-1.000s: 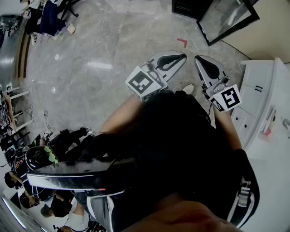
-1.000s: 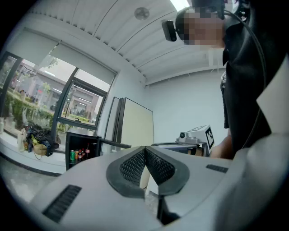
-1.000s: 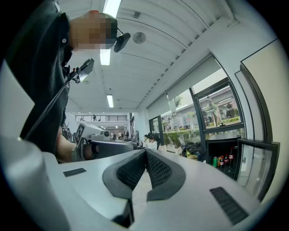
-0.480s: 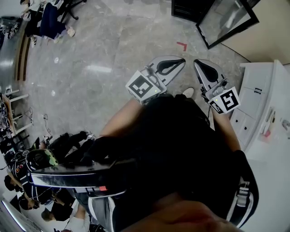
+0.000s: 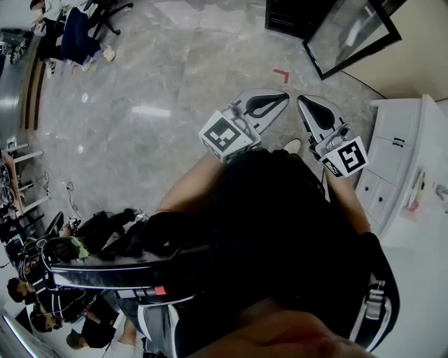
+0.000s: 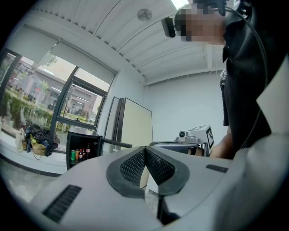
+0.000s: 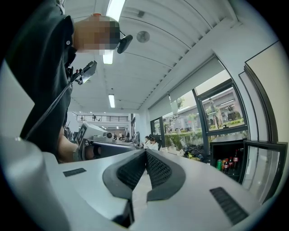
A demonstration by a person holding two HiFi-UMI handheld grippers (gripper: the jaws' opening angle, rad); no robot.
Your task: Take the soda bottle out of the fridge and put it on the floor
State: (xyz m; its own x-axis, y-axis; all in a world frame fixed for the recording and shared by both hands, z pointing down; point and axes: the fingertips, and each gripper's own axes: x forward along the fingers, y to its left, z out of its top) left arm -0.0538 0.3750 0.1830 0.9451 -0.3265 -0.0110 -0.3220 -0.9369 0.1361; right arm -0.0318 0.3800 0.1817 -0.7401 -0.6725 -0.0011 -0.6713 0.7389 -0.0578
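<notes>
While the two grey plastic grippers, left gripper (image 5: 282, 96) and right gripper (image 5: 302, 102), held jaws together, empty, one open black fridge (image 5: 288, 12) stood on grey marble floor (image 5: 140, 140).

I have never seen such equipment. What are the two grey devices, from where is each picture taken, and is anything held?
A person carries two hand tools, called grippers. The head view looks down from the person's head: the left gripper and right gripper point over the grey floor toward a black fridge with its glass door open. A red corner mark is on the floor. The other two pictures come from cameras on the grippers, looking along their fingers. Both pairs are closed together and hold nothing. Bottles and cans stand in the fridge.
</notes>
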